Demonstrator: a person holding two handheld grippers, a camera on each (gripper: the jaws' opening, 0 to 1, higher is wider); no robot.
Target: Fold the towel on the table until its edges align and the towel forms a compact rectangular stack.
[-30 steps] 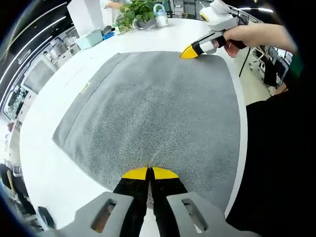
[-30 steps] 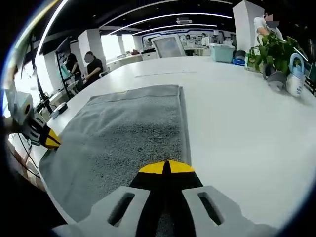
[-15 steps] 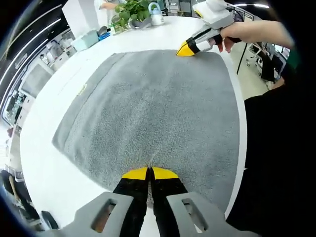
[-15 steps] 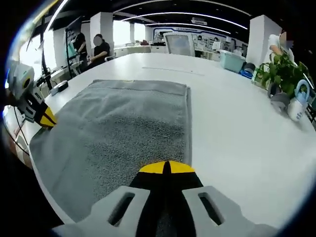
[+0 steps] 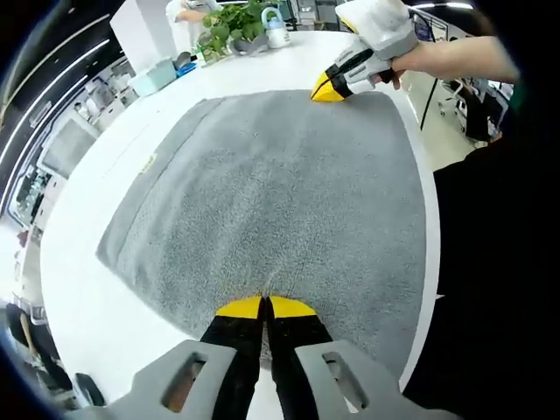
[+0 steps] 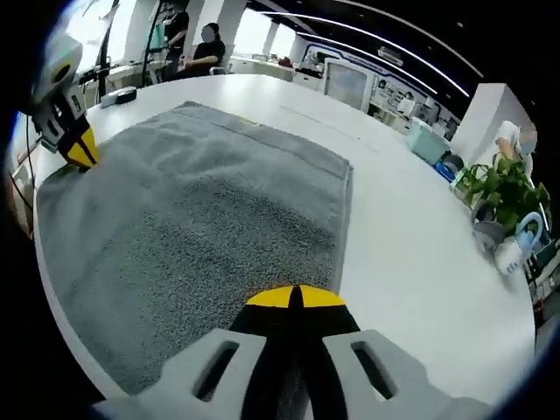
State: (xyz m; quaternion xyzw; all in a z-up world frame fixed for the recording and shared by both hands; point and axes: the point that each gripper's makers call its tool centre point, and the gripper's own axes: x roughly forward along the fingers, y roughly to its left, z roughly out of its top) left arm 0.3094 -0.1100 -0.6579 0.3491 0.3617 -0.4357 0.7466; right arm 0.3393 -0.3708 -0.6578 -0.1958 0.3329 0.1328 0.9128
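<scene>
A grey towel (image 5: 271,184) lies spread flat on the white table (image 5: 79,254). In the left gripper view my left gripper (image 5: 265,307) is shut on the towel's near edge, where the cloth puckers at the yellow tips. A hand holds my right gripper (image 5: 325,90) shut at the towel's far right corner. The right gripper view looks down on the towel (image 6: 201,210), with my right gripper (image 6: 295,297) shut on its edge. My left gripper (image 6: 80,156) pinches the corner at the left there.
A potted plant (image 5: 236,22), a small kettle (image 5: 277,31) and a teal box (image 5: 157,70) stand at the table's far end. The table's edge (image 5: 429,175) runs along the right, beside the person's dark clothing. People stand in the background (image 6: 206,52).
The right gripper view now looks more steeply down on the towel. In the left gripper view the right gripper has shifted slightly up at the far corner. The left gripper keeps its hold.
</scene>
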